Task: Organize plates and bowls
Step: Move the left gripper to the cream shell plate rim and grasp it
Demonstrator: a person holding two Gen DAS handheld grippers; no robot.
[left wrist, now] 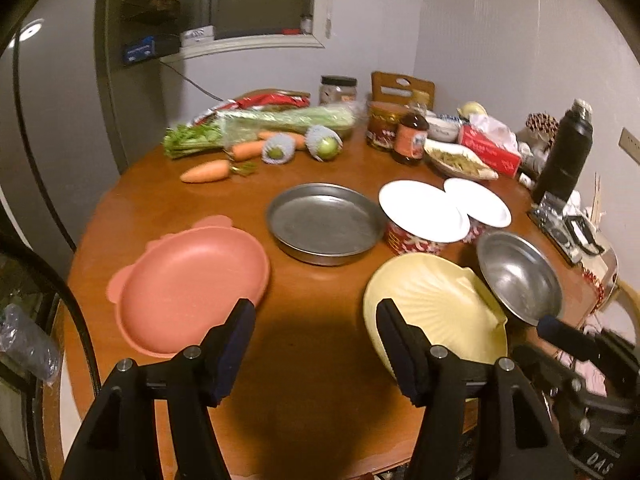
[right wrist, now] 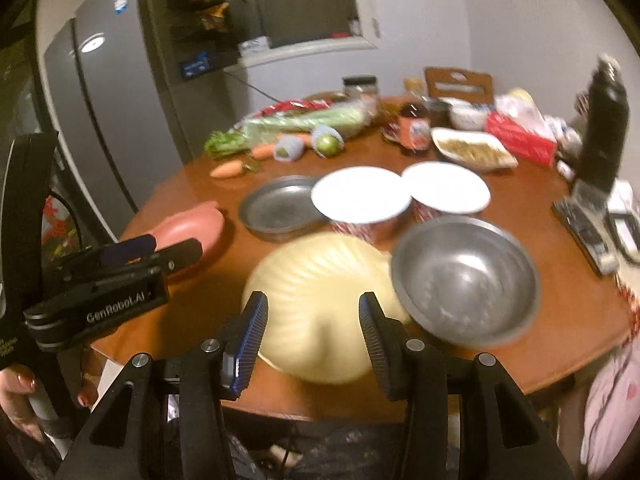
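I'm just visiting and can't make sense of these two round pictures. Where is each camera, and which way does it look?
Left wrist: sits on the left tool, open, looking across the round wooden table between the pink plastic plate and the pale yellow shell-shaped plate; the right tool shows at the right edge.
Right wrist: sits on the right tool, open, facing the yellow plate and the steel bowl; the left tool and a hand show at left.
Shared: the same table, both plates, the bowl and the flat metal pan.

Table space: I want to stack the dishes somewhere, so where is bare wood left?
Bare wood lies between the pink plate and yellow plate, and between the pink plate and carrots. The far side by the tissue box is crowded.
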